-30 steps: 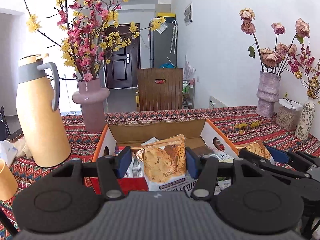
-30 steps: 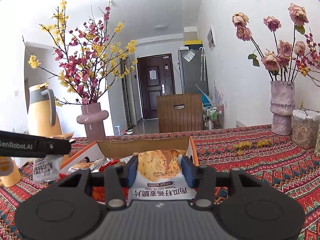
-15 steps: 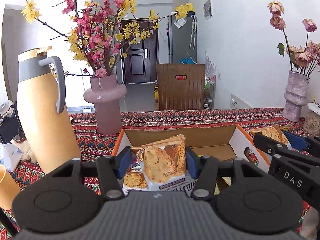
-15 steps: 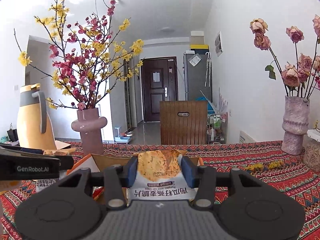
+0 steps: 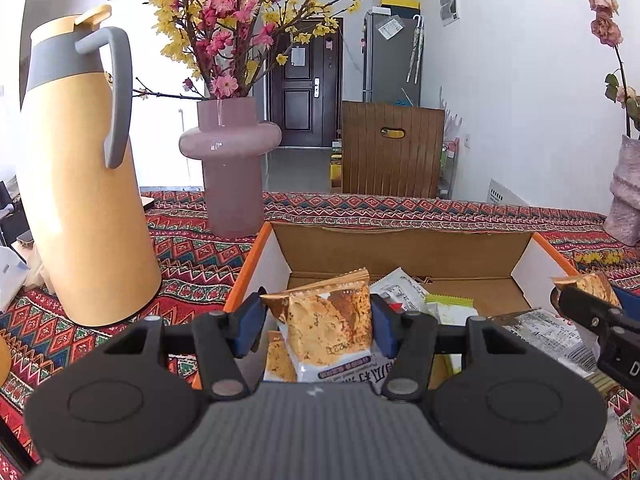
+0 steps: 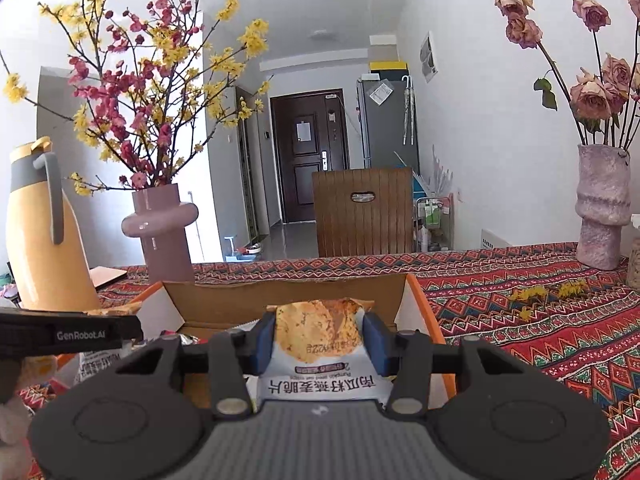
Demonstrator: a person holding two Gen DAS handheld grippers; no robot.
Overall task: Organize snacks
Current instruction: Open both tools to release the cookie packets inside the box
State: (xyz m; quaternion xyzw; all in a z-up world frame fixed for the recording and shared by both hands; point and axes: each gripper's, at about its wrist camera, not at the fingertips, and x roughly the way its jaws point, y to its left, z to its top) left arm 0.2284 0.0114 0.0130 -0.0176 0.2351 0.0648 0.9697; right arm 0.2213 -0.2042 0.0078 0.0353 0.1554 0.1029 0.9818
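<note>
Two crisp packets are being carried at once, one in each gripper. The left gripper (image 5: 318, 322) is clamped on a pumpkin-seed oat crisp packet (image 5: 326, 326), its blue pads pressed against the packet's sides, and it is held over the near edge of the open cardboard box (image 5: 404, 248), where several other snack packets (image 5: 436, 304) already lie. The right gripper (image 6: 319, 338) is likewise clamped on a second packet of the same kind (image 6: 320, 340), poised over the near right part of the same box (image 6: 280, 296).

The step in hand is judged to be the delivery of both packets into the box. Next, each packet would need to be lowered onto a free patch of the box floor, clear of the other gripper close alongside, and the jaws then parted.

On the right-hand packet, upside-down print can be read: "南瓜籽燕麦脆片", "Pumpkin seed oat crisps" in small type, and "22g". "GenRobot.AI" is printed on the left gripper's side in the right wrist view; on the right gripper's body in the left wrist view only a "D" can be made out.
</note>
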